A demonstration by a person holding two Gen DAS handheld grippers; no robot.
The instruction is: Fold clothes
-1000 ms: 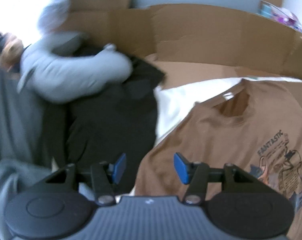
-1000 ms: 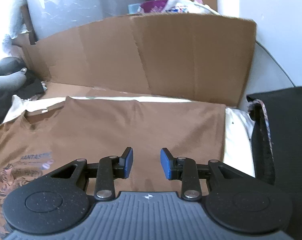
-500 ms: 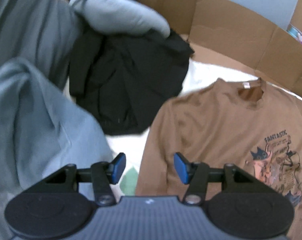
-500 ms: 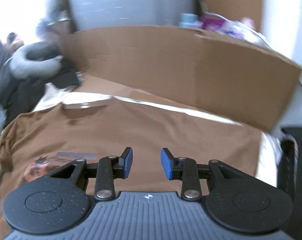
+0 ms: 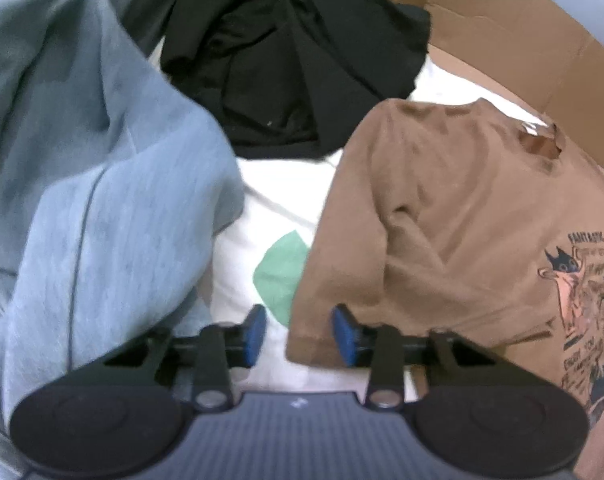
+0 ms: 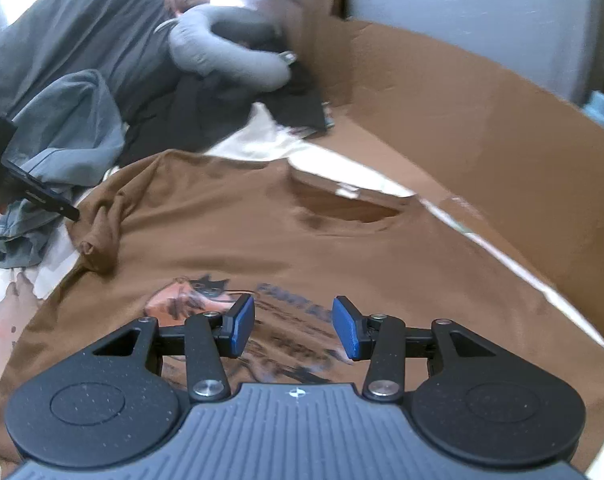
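Observation:
A brown T-shirt (image 5: 454, 220) with a printed picture lies face up on a white sheet (image 5: 269, 184); it also shows in the right wrist view (image 6: 342, 248). My left gripper (image 5: 299, 334) is open and empty, right at the hem of the shirt's left sleeve (image 5: 314, 344). My right gripper (image 6: 293, 326) is open and empty, hovering over the chest print (image 6: 205, 300). The left gripper's fingers (image 6: 41, 200) show at the left in the right wrist view, touching the bunched sleeve (image 6: 97, 240).
A grey-blue garment (image 5: 81, 184) lies heaped at the left and a black garment (image 5: 293, 60) behind it. A cardboard wall (image 6: 482, 128) runs along the far side. A grey pillow (image 6: 221, 52) sits at the back.
Both grippers have swung left. The left one has come down to the brown shirt's sleeve hem. The right one has moved from the shirt's right half to over the print.

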